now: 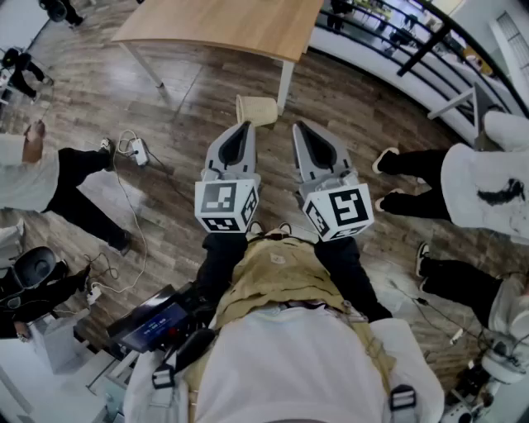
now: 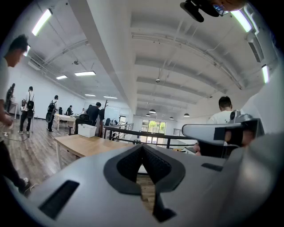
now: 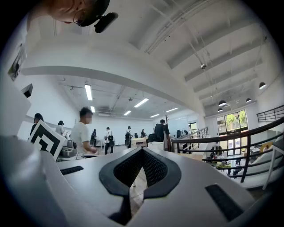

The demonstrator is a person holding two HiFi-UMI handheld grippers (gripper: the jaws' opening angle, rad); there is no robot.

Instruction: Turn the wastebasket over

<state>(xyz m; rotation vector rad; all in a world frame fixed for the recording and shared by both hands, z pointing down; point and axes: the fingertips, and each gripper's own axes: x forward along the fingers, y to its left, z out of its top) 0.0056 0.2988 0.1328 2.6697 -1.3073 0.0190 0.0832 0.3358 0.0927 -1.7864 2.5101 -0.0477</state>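
A small beige wastebasket (image 1: 256,110) rests on the wooden floor beside a white table leg (image 1: 285,84). Whether it stands upright I cannot tell. My left gripper (image 1: 244,125) and right gripper (image 1: 298,125) are held level side by side, pointing towards it and stopping just short of it, apart from it. Both are shut with nothing between the jaws. In the left gripper view the left gripper (image 2: 143,146) has its dark pads meeting at the tip. The right gripper (image 3: 142,150) looks the same in its own view. Neither gripper view shows the basket.
A wooden table (image 1: 223,25) stands just beyond the basket. People stand close at the left (image 1: 50,178) and right (image 1: 463,186). A power strip with cables (image 1: 136,150) lies on the floor to the left. A black railing (image 1: 430,37) runs along the far right.
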